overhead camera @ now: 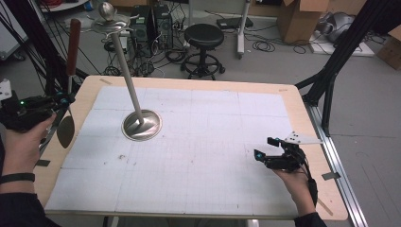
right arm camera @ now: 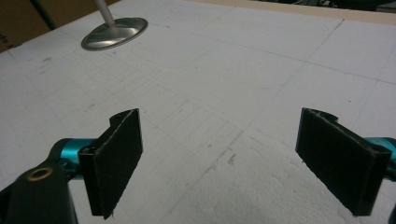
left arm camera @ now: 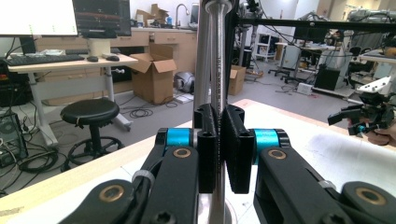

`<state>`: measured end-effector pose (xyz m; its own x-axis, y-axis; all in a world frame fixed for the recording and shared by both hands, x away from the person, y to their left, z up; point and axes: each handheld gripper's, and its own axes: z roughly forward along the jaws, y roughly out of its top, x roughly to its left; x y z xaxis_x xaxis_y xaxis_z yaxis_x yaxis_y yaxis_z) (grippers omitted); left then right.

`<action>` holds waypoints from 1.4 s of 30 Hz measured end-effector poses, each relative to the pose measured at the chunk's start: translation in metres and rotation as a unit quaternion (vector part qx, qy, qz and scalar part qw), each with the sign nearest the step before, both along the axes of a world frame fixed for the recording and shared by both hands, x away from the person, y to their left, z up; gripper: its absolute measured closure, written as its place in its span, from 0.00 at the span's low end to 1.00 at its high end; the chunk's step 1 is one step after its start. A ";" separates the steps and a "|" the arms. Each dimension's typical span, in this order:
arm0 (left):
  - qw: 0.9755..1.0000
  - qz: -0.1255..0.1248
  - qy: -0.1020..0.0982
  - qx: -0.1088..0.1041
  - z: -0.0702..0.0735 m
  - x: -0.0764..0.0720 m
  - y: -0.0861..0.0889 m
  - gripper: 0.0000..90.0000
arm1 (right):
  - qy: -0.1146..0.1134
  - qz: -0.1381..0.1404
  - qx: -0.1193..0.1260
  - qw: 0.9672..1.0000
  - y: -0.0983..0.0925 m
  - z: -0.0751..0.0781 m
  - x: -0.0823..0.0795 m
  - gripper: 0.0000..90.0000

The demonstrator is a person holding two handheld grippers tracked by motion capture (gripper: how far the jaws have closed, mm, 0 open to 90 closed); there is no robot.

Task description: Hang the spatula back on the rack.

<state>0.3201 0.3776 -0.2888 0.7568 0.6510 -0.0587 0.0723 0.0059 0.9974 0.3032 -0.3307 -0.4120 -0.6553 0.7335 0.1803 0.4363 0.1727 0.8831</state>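
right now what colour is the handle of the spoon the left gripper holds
Reddish brown handle, clearest in the high view.

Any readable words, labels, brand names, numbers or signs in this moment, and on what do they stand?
None can be read.
Monitor on the desk: rows of marks, too small and washed out to read.
Steel shaft of the utensil clamped in the left gripper: a thin line of stamped marks, too blurred to read.
White mat on the table: pencilled grid lines, no text.
Cardboard boxes: no legible print.
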 end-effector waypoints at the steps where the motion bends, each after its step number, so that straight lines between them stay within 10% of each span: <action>1: 1.000 0.003 0.002 0.000 0.000 0.000 -0.001 0.94 | 0.000 0.000 0.000 1.000 0.000 0.000 0.000 0.16; 42: 0.995 0.064 -0.039 0.070 -0.013 0.006 -0.043 0.93 | 0.000 0.000 0.002 1.000 -0.001 0.000 0.000 0.16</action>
<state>0.3260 0.3351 -0.3020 0.6652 0.7405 0.0955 0.0018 -0.1294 0.9916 0.3032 -0.3313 -0.4119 -0.6556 0.7327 0.1828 0.4358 0.1694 0.8839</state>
